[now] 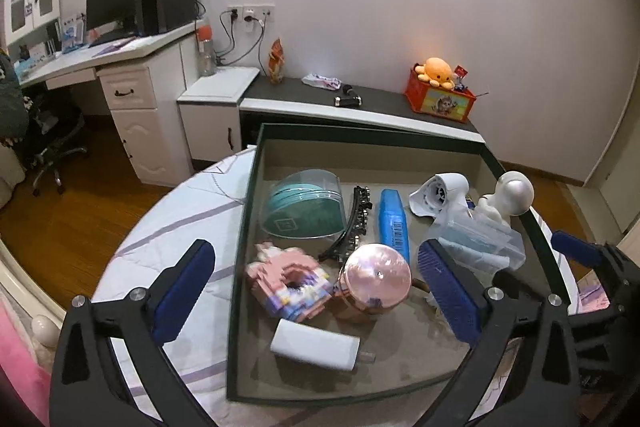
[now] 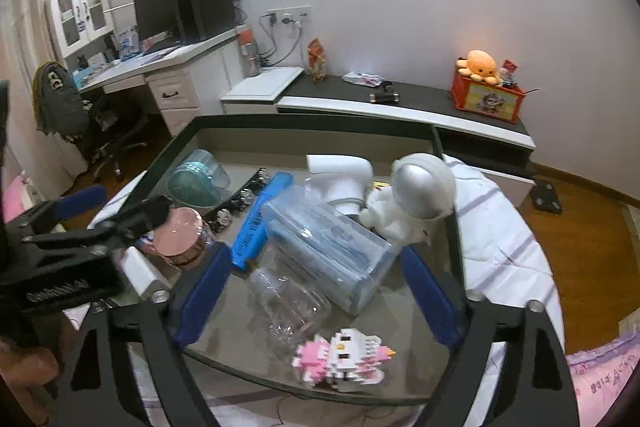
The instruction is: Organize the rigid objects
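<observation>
So the dark-rimmed tray (image 1: 400, 139) sat on a bed with a white striped sheet (image 1: 180, 227), and pretty much all the rigid stuff was piled inside it. At the far left was a clear tub with teal discs (image 1: 304, 205), then a black hair clip (image 1: 354, 223) and a blue case (image 1: 394, 223) lying side by side. A white hair dryer (image 1: 440, 193) was near the far right, with a white astronaut figure (image 1: 508, 197) propped against the right rim. A clear plastic box (image 2: 324, 247) leaned just in front of those two. Nearer the front were a pink brick-built toy (image 1: 288, 285), a pink round jar (image 1: 376, 277) right beside it, and a white charger (image 1: 316, 347) lying flat. From the right wrist view there was also a clear bottle (image 2: 288, 301) and a second pink and white brick toy (image 2: 344, 355) by the near rim.

The left hand-held gripper (image 1: 316, 291) hovered over the front of the tray with its blue pads spread wide, nothing pinched, the brick toy and jar just sitting in the gap. The right hand-held gripper (image 2: 316, 299) was spread wide too, over the clear bottle and the box end, not pressing on either.

Behind it all ran a low worktop (image 1: 360, 103) with a red box (image 1: 440, 99) and an orange plush octopus (image 1: 436, 69) on top.
</observation>
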{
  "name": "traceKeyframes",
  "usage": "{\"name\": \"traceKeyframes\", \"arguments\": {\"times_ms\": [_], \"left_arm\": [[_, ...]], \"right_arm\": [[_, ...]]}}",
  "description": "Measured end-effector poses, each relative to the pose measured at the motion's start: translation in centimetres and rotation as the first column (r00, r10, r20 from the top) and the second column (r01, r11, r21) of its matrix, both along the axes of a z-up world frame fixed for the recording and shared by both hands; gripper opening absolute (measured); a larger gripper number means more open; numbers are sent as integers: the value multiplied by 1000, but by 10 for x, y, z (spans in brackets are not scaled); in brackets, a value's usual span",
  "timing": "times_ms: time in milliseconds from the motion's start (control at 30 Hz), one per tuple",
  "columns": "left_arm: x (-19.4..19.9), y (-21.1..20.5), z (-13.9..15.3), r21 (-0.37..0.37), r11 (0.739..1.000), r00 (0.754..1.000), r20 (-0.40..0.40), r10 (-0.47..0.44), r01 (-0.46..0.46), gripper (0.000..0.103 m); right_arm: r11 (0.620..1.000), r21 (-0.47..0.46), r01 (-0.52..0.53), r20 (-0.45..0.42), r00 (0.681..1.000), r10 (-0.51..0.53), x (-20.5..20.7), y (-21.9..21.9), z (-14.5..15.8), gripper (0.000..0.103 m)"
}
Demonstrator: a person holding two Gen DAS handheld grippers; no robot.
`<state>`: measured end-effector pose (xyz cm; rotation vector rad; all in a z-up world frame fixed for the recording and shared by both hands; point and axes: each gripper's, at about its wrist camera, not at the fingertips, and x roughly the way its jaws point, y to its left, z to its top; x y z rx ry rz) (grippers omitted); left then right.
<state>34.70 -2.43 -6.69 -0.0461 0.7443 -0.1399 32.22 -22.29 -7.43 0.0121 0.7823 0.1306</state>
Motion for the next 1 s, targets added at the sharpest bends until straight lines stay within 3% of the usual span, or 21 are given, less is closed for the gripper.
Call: {"name": "traceKeyframes", "arguments": {"times_ms": [200,767,1000], "left_arm": [[-26,7,15,21,999,999,27,26,-27,103],[-122,6,53,46,998,995,90,49,-54,103],[-180,11,74,36,996,986,145,78,-84,103]], "right_arm": [[997,65,46,26,999,-48,-20,-14,10,103],[991,101,86,86,992,-95,-109,-27,43,103],[990,118,78,142,985,-94,-158,-20,64,103]]}}
